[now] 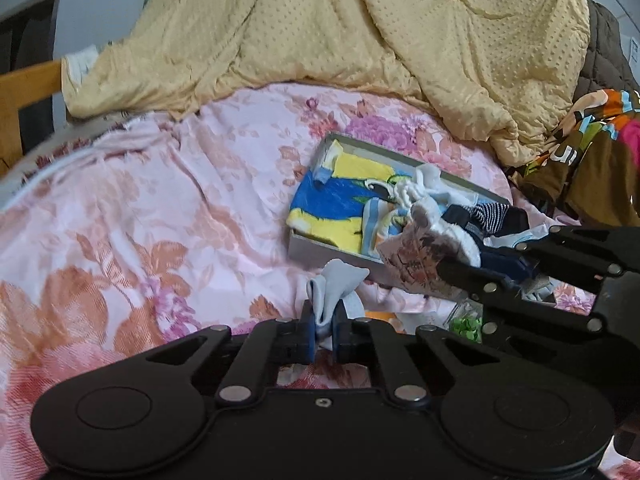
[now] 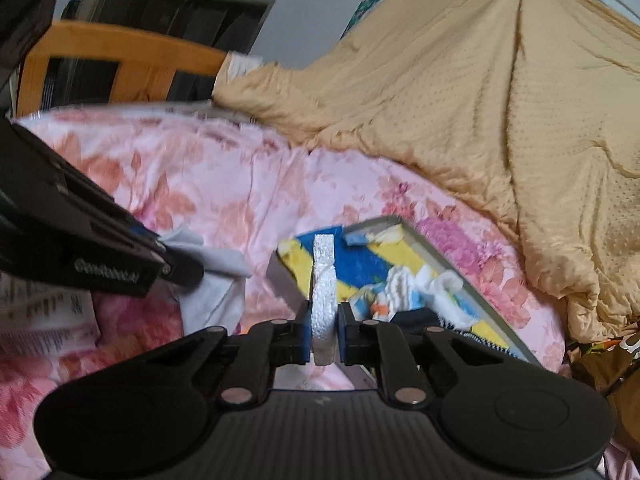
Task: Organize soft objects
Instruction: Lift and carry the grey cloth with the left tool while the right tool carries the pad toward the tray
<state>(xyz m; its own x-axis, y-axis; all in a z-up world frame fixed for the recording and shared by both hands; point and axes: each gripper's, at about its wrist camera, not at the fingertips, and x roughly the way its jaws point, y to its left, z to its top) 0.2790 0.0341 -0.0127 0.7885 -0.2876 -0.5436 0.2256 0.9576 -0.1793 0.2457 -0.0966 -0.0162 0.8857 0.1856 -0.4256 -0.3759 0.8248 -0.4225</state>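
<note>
- Right now my left gripper is pinched tight on a pale grey sock, whose loose end sticks up above the blue pads, over the pink floral bedsheet.
- My right gripper is clamped on a white fuzzy sock that stands edge-on between the pads, in front of the box.
- Seen from the left wrist, that same sock is white fleece with a printed outer side, held just at the near edge of the grey box.
- Inside the box lie a blue-and-yellow towel at the left end, then white and light-blue socks, then a dark striped sock at the right end.
- Behind the box a yellow dotted quilt is heaped up.
- At far right sits a colourful patterned cloth; a wooden bed frame shows at the far left.
</note>
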